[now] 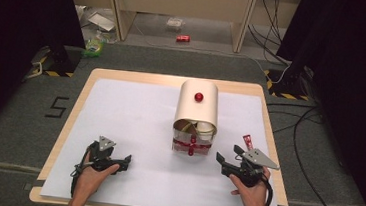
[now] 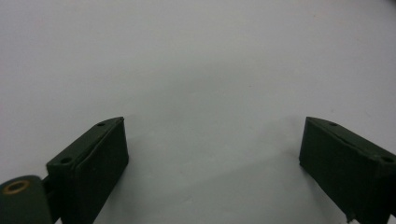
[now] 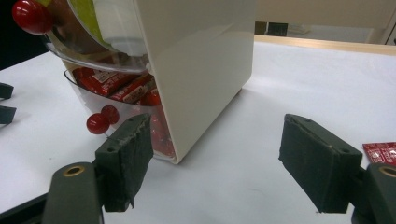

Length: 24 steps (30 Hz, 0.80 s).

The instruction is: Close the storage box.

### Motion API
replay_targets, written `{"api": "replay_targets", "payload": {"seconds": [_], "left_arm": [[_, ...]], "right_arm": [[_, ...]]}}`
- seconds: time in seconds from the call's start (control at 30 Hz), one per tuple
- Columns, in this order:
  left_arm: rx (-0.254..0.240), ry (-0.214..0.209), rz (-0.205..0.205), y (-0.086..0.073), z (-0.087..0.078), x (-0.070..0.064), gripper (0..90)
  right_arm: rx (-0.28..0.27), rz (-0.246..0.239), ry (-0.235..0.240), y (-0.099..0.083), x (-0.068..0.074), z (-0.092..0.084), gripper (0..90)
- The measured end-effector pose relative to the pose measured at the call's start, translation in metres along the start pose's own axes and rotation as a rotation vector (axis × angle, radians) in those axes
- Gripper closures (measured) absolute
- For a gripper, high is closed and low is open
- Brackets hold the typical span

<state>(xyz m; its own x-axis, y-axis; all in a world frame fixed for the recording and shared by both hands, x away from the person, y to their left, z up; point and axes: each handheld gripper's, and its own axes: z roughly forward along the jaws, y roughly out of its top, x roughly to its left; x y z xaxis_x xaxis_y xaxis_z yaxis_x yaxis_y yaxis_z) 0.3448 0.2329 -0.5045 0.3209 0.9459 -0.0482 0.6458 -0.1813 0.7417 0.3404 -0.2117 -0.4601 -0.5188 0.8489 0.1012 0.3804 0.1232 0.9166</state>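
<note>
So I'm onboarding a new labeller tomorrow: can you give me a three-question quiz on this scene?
1. True or false: the right tongs hold a red packet.
2. What lies on the sheet beside the right tongs? A) a red packet B) a spoon C) a cup
3. What colour are the knobs on the cream box?

Key: 1. False; both the right and left tongs are open with nothing between them. 2. A. 3. Red.
</note>
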Motion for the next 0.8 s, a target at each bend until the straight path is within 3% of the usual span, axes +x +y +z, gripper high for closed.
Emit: {"api": "replay_targets", "payload": {"seconds": [0.8], "left_arm": [[0.0, -0.001, 0.0, 0.0, 0.0, 0.0, 7.5]], "right_arm": [[0.01, 0.016, -0.003, -0.006, -0.006, -0.017, 26.3]]}}
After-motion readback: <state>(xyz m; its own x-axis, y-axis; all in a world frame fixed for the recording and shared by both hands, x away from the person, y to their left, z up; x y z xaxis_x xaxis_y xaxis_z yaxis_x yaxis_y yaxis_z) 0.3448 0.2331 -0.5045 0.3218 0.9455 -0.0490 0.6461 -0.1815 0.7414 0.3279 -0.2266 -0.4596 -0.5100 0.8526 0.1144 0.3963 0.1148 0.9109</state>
